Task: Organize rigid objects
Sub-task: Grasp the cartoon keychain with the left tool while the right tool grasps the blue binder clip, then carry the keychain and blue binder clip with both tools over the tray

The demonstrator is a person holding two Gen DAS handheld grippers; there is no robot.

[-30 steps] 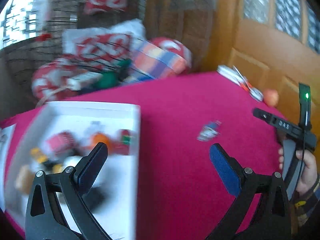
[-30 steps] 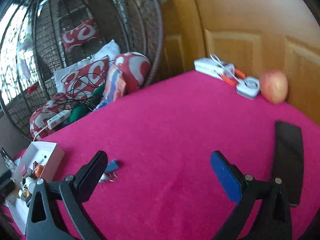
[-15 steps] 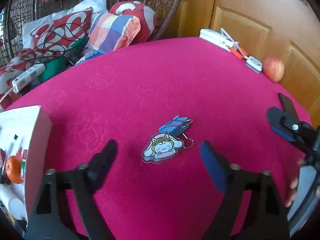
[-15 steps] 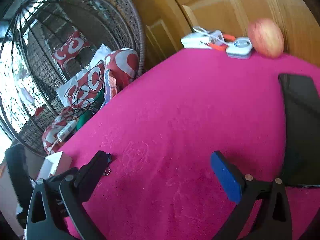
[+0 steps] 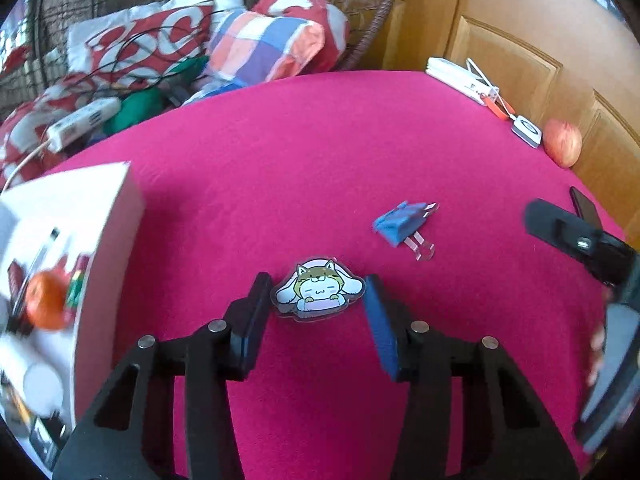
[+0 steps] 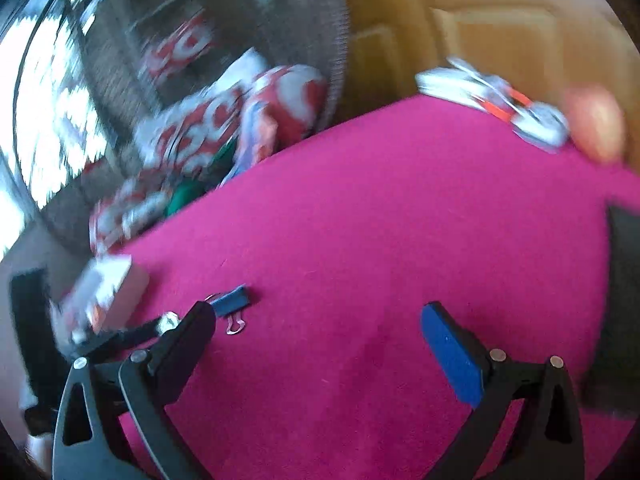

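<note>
A flat cartoon-dog charm [image 5: 319,291] lies on the pink table cloth [image 5: 320,152]. My left gripper [image 5: 318,300] is open with its jaws on either side of the charm, close to its edges. A blue binder clip [image 5: 402,225] lies just beyond to the right; it also shows in the right wrist view [image 6: 231,300]. A white box [image 5: 60,280] with an orange ball [image 5: 46,300] and several small items stands at the left. My right gripper [image 6: 316,328] is open and empty above the cloth, right of the clip.
An apple [image 5: 562,148], a white charger [image 5: 527,131] and a white power strip [image 5: 460,76] lie at the table's far right edge by a wooden door. A black phone [image 6: 624,300] lies at the right. Cushions [image 5: 180,36] fill a wicker chair behind the table.
My left gripper swung from over the white box to the charm, came down and narrowed its jaws around it. The right gripper shifted and its view is blurred by motion.
</note>
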